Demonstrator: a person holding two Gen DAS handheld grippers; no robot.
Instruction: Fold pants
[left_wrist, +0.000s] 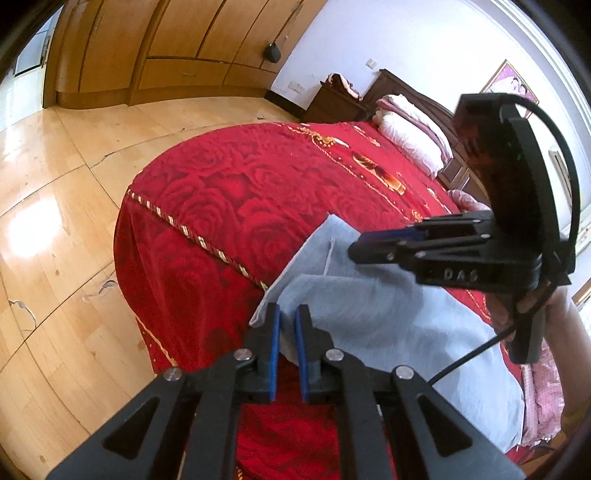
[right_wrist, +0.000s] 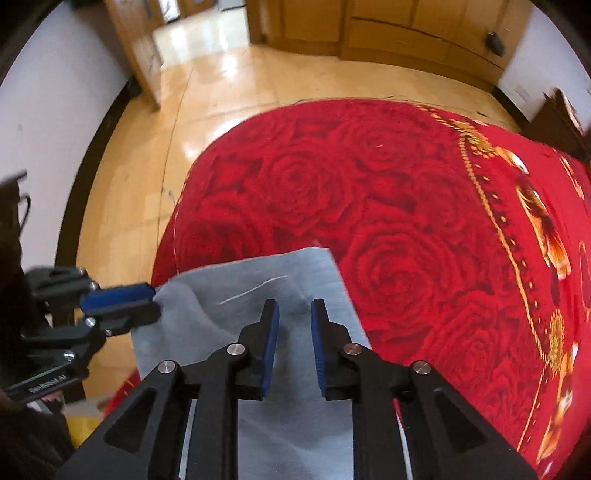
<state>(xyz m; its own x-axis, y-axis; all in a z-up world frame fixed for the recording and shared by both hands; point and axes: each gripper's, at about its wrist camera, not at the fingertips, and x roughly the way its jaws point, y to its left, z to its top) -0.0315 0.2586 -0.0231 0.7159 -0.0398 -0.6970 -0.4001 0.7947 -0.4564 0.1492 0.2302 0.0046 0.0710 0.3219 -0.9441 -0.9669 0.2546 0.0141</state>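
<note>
On the red rose bedspread (right_wrist: 406, 206), near the bottom of both frames, your grey pants (right_wrist: 258, 295) lie at the bed's edge. Their long side runs from the lower right of the left wrist view up to a corner in the middle. Your left gripper (left_wrist: 289, 314) has its blue pads a little apart, with a fold of the pants between them; you cannot tell if they pinch it. Your right gripper (right_wrist: 294, 308) hangs over the pants with its jaws apart, holding nothing. White pillows (left_wrist: 410, 129) sit at the dark headboard (left_wrist: 413, 88), upper right of the left view. Shiny wood floor (left_wrist: 55, 206) and a wooden wardrobe (left_wrist: 177, 48) fill the rest.
</note>
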